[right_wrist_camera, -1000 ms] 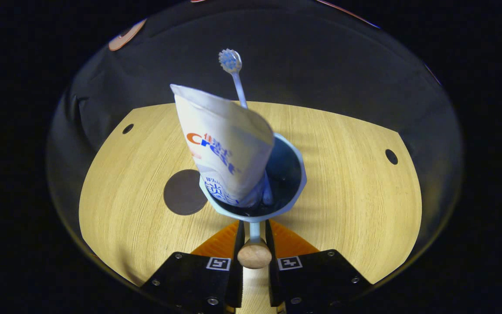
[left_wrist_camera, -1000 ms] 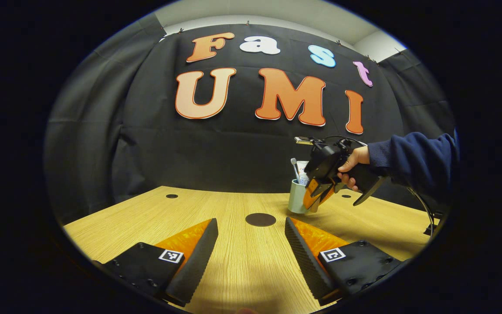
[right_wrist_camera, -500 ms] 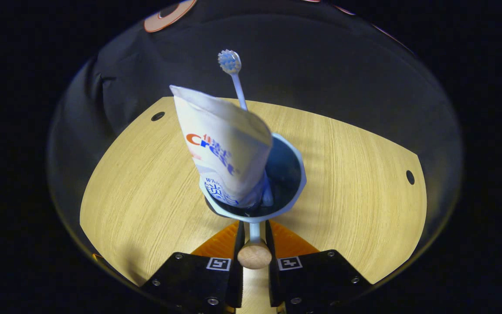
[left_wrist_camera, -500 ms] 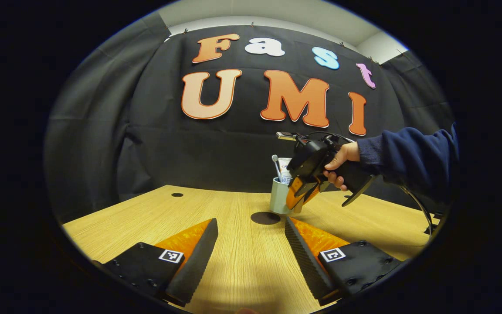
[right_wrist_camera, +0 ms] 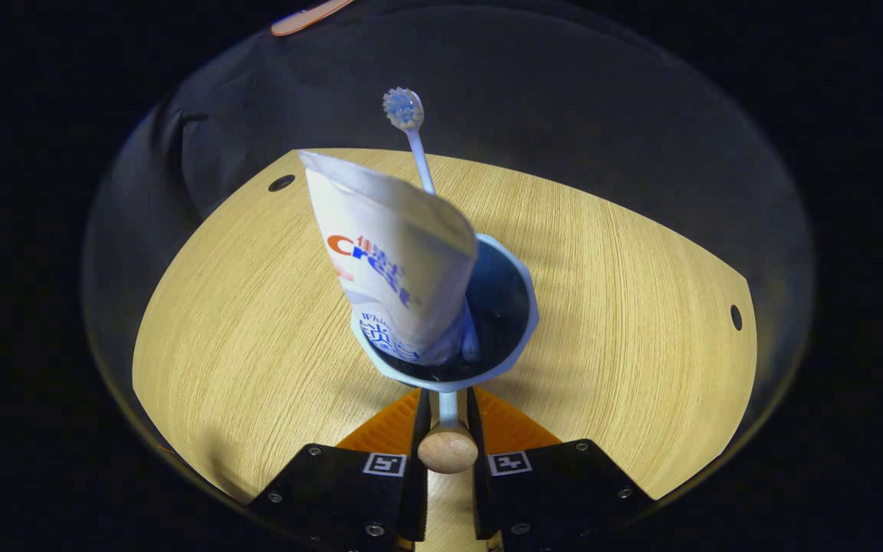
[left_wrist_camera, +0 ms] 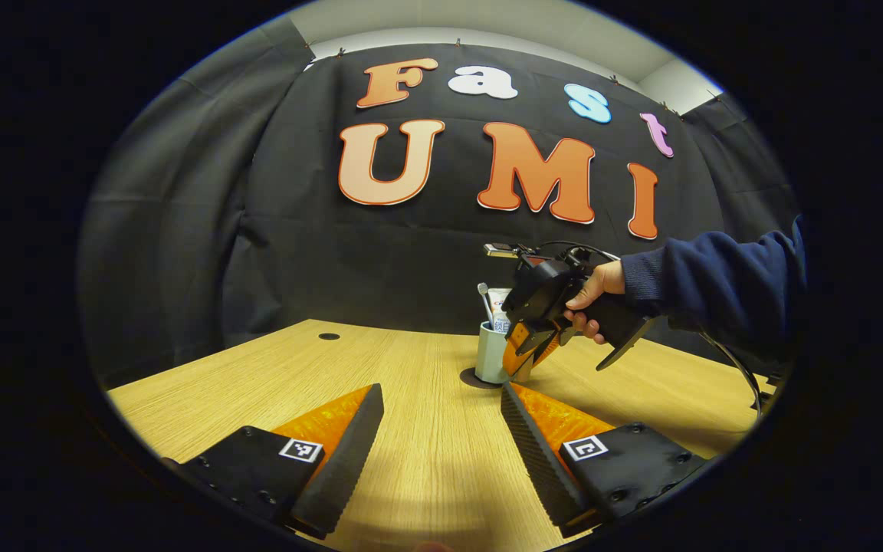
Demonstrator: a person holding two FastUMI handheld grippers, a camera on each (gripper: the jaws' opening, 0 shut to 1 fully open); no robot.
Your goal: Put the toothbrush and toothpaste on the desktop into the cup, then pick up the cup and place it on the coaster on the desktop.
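Cup [right_wrist_camera: 522,307] on one coaster [left_wrist_camera: 471,376], one toothbrush [right_wrist_camera: 405,108], one toothpaste [right_wrist_camera: 388,253] inside; right gripper [right_wrist_camera: 447,410] clenched on cup handle [right_wrist_camera: 448,450], left gripper [left_wrist_camera: 441,406] spread wide.

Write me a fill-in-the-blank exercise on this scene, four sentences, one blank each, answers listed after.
1. The toothbrush and the toothpaste tube both stand inside the ____.
2. The right gripper is shut on the cup's ____.
3. In the left gripper view, the cup sits over the dark round ____.
4. The left gripper has its jaws ____ and holds nothing.

Missing words: cup; handle; coaster; open
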